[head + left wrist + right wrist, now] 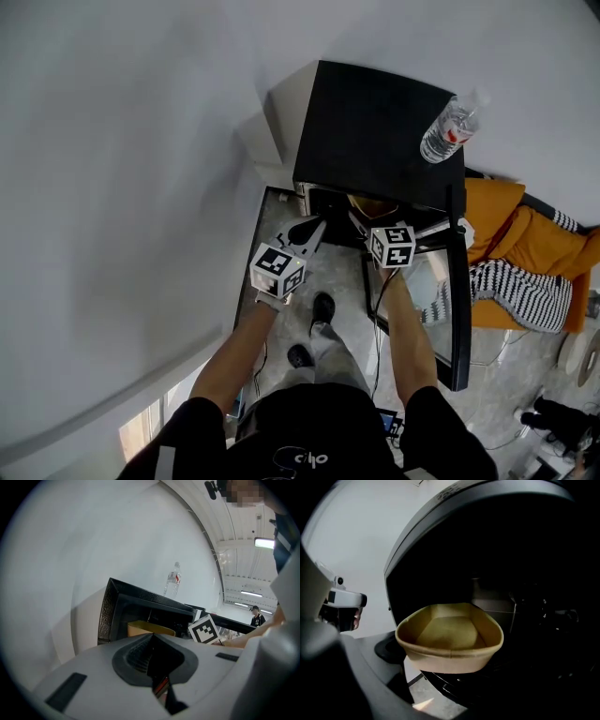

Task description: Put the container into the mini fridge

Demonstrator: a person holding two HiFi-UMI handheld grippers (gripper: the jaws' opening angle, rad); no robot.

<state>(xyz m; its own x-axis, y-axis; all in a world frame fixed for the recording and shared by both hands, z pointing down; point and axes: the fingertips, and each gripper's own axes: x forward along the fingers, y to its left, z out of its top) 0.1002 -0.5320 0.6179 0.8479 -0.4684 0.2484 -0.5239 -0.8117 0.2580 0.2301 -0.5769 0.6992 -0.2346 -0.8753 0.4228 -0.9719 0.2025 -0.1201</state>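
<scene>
Your right claw (360, 219) at the open mini fridge (375, 122) mouth, tan container (377, 203) at its tips, left claw (317, 228) alongside, water bottle (450, 129) lying on top.

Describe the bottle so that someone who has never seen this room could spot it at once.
Find the black mini fridge against the white wall. On its flat top, near the right rear corner, stands a water bottle. It is the only thing up there: clear plastic with a red label, unlike the tan open container down at the fridge's mouth.

Container (450, 639) matt tan paper; mini fridge (375, 122) matt black.
</scene>
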